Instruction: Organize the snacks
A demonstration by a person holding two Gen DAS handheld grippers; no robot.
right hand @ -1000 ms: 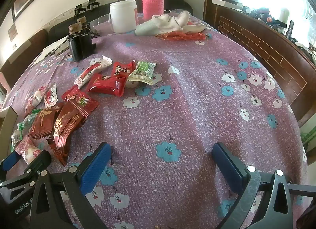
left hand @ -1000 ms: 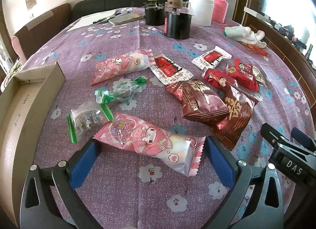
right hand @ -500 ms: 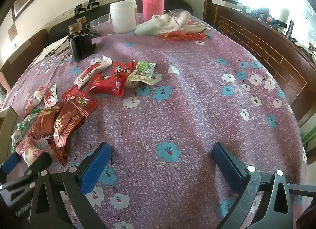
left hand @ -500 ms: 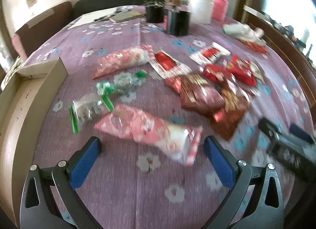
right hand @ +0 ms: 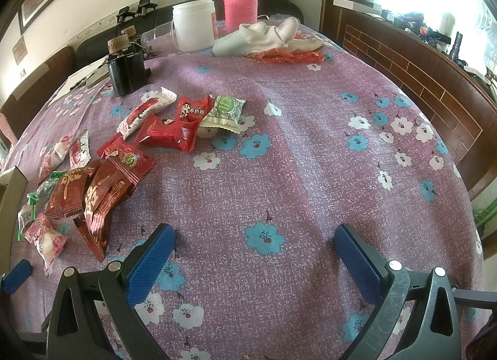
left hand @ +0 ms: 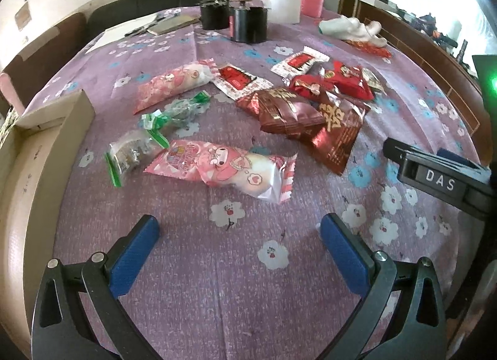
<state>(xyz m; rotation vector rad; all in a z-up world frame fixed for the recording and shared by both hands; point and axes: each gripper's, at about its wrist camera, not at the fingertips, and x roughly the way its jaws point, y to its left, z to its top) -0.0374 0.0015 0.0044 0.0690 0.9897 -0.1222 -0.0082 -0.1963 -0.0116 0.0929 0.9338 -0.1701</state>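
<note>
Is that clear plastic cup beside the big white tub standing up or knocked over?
Knocked over. The clear plastic cup lies on its side against the white tub.

Two wrist fisheyes, low over the tablecloth (left hand: 242, 291), both facing the far wall.

Left view sits near the cardboard box (left hand: 34, 180); right view looks from further right, over open cloth. Both share the brown packets (left hand: 289, 111) (right hand: 90, 195) and white jar (right hand: 194, 24).
</note>
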